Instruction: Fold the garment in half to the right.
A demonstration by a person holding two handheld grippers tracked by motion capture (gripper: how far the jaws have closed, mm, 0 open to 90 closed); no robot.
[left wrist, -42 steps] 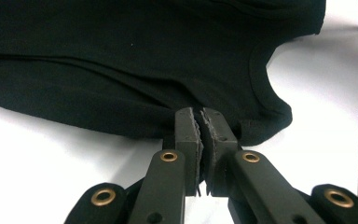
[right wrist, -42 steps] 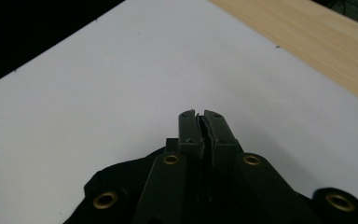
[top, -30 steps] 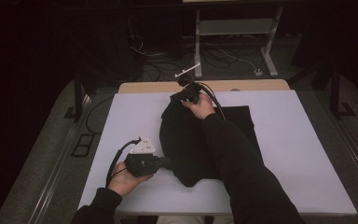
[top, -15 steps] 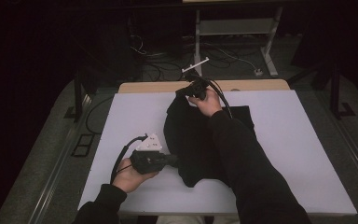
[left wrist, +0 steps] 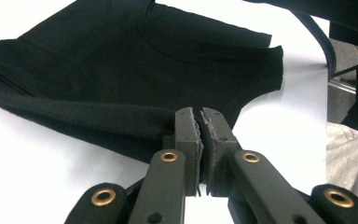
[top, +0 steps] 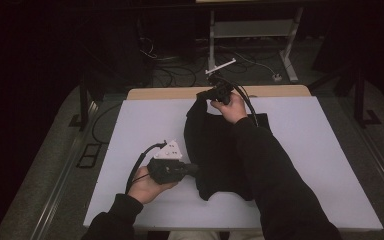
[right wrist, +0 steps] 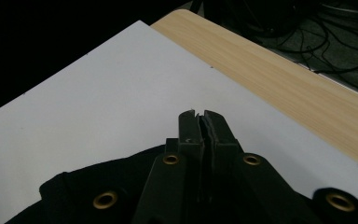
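Dim room, lit table

A white sheet (top: 130, 130) covers the table, whose wooden far edge (top: 170, 93) shows bare. Behind it cables (top: 175, 70) sprawl over a grey floor (top: 45, 165), beside a pale metal stand (top: 250, 30); the surroundings fade into black.

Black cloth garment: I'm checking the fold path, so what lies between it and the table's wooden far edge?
Bare white table cover lies between the black cloth garment and the wooden edge, as the right gripper view shows.

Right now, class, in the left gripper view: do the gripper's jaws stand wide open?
No: the left gripper has its jaws pressed together on the edge of the black garment.
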